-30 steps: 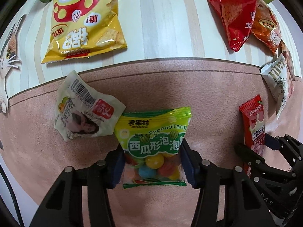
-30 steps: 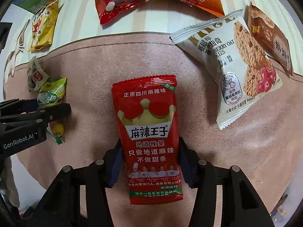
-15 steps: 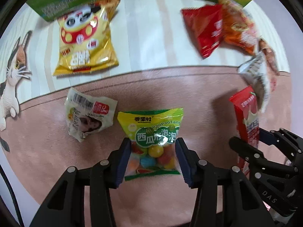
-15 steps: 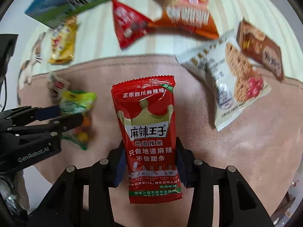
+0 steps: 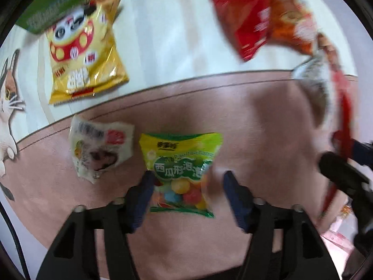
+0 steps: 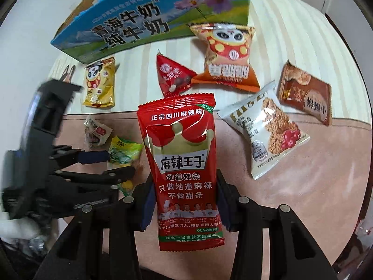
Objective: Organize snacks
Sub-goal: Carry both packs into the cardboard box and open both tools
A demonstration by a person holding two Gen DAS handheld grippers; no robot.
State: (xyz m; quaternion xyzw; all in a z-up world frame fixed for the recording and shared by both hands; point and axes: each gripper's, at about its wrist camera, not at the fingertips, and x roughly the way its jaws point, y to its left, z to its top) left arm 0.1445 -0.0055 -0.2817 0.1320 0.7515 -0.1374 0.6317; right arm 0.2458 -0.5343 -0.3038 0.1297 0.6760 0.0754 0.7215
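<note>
Right claw (image 6: 184, 200): pinching the red spicy-strip packet (image 6: 183, 163) by its two long edges, in the lower half.
Red spicy-strip packet: held clear of the pink mat (image 6: 314, 198); its long axis runs along the claw's fingers, top seam pointing away from the camera toward the milk carton. White and yellow print reads 正宗四川麻辣味, then 麻辣王子 on a white band under a crown, then 地道辣条 / 只做地道麻辣 / 不做甜条; a row of chefs sits near the bottom seam.
Left claw (image 5: 188, 186): spread, its jaws have just been opening; the left pad is at the edge of the candy bag (image 5: 180, 172), the right pad stands apart from it.
Candy bag: lies flat on the pink mat between the fingers, green-and-yellow header pointing away from the camera, coloured balls in the clear lower part. Print reads PaoPaoTang and 西瓜形泡泡; the small brand line is blurred.
Small white packet (image 5: 101, 149): on the mat just left of the candy bag, with a barcode and a red logo; writing too blurred to read.
Oat cookie packet (image 6: 265, 137): white, on the mat right of the red packet; only part of the lettering shows.
Brown packet (image 6: 305, 93): across the mat's far edge onto the striped tabletop (image 6: 291, 35); writing unreadable.
Yellow panda bag (image 6: 100, 85): on the striped tabletop.
Red triangular packet (image 6: 173, 77): touching the orange panda bag (image 6: 227, 58).
Milk carton (image 6: 149, 16): farthest, blue and green with flowers, reading 青海牛奶 纯牛奶.
</note>
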